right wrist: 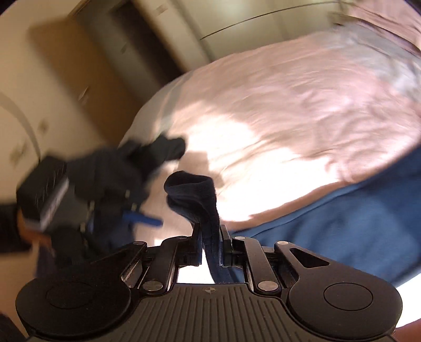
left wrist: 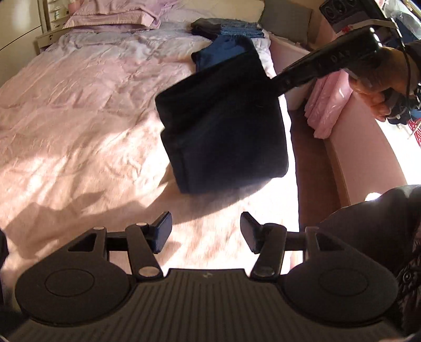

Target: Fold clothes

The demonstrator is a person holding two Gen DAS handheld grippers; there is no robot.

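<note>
So the dark navy garment [left wrist: 223, 131] is folded into a chunky, roughly square bundle, soft knit-looking fabric with a rounded fold along its lower edge. It hangs in the air above the right side of the bed [left wrist: 79, 110], a bit in from the right edge, and throws a shadow on the sheet below. The right gripper [right wrist: 210, 236] has its black fingers pinched narrow on a top corner of it; in the right wrist view the cloth sticks up between the pads like a little rolled tube, with a ribbed or stitched hem. A hand [left wrist: 379, 86] grips the handle off the bed's right edge.

The left gripper [left wrist: 205, 231] stands about half wide with nothing between its flat black pads, only sunlit sheet underneath, close to the near edge.

The bed cover is pink, satiny and full of creases, with hard sun patches on the near half. A blue garment [left wrist: 223, 50] lies flat by the right edge further up, and a stack of folded clothes [left wrist: 226, 27] sits past it near the far right corner. Pillows [left wrist: 110, 18] in the same pink are at the far edge.

The whole left and middle of the bed is bare sheet, so there's plenty of room there. The right edge drops to a padded pink bed frame [left wrist: 368, 147]. The right wrist view is pretty blurred, though a dark heap of clothes [right wrist: 105, 179] shows near the bed's corner.
</note>
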